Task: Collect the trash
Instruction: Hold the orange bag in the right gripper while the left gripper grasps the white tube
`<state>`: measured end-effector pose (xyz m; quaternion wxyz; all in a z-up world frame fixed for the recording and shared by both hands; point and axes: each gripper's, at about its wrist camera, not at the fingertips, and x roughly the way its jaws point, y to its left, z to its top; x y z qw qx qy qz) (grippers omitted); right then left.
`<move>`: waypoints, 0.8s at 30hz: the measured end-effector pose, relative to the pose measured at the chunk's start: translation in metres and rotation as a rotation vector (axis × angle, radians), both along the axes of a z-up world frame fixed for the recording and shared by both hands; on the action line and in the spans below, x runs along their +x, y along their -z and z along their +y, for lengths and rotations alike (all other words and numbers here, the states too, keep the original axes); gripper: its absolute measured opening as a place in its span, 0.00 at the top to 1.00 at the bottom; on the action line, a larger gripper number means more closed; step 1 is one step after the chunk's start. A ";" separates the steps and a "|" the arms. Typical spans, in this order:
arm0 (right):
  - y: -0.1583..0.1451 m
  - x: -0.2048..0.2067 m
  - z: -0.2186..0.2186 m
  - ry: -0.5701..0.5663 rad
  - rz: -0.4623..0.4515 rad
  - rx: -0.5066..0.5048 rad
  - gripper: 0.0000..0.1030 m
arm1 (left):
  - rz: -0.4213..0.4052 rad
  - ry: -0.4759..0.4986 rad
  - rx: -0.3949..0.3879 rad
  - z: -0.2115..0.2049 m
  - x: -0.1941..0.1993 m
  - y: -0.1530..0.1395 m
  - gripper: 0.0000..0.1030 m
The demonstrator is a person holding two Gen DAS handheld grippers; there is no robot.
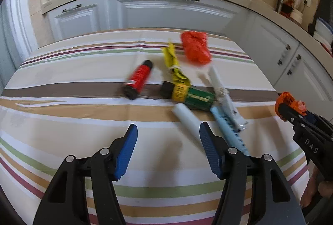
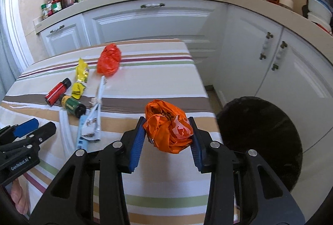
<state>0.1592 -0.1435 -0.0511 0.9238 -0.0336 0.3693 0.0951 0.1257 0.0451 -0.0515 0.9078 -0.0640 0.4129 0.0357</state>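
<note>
Right claw [image 2: 167,137] pinching orange wrapper [image 2: 168,129] | table edge [image 2: 199,79] beside | left claw [image 1: 168,131] spread

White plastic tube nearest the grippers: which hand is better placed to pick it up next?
Left. The left gripper is open and empty, just short of the white plastic tube. The right gripper is clamped on a crumpled orange plastic bag.

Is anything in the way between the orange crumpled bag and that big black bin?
Nothing visible. The right tool holds the orange bag above the table's right edge, and the black bin sits just beyond, lower down.
</note>
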 end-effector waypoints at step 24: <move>-0.002 -0.012 -0.017 0.017 -0.016 0.038 0.62 | 0.038 0.060 0.074 -0.002 -0.009 0.011 0.73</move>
